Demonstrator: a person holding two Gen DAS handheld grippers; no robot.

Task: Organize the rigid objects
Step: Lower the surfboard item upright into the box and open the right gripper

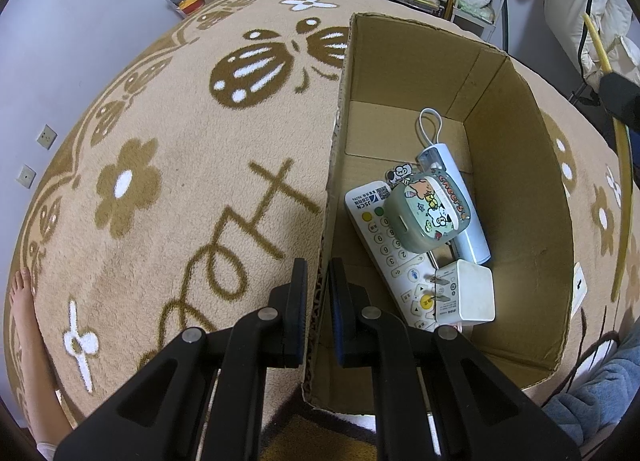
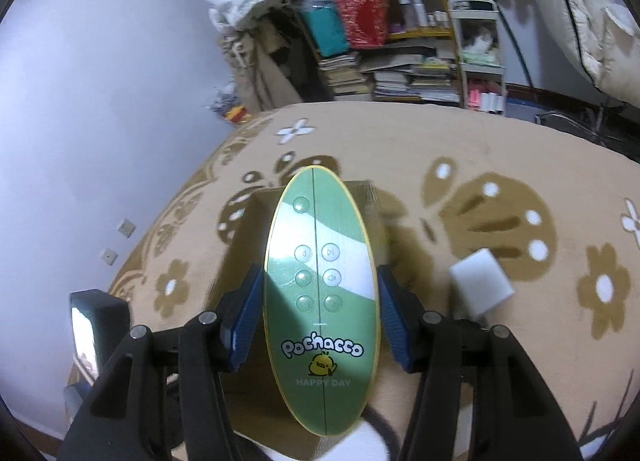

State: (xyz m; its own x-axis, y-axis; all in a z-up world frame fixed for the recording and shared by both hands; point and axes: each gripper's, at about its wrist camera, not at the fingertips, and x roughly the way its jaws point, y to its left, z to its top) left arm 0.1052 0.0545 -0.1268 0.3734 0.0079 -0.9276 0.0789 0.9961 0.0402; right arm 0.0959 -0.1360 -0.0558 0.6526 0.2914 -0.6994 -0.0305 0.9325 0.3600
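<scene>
While my left claw pinches the near wall of the cardboard box, a remote, charger and cartoon case lie inside, just ahead to its right. My right claw grips a green oval speaker by its long edges above the box: stiff, glossy, probably slippery.

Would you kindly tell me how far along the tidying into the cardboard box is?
Done: a white keypad remote, a white plug adapter, a cartoon-print green case and a pale blue tube lie in the brown cardboard box. In hand: the left gripper clamps the box wall; the right gripper holds a green oval Pochacco device. Left: a white block on the rug.
</scene>
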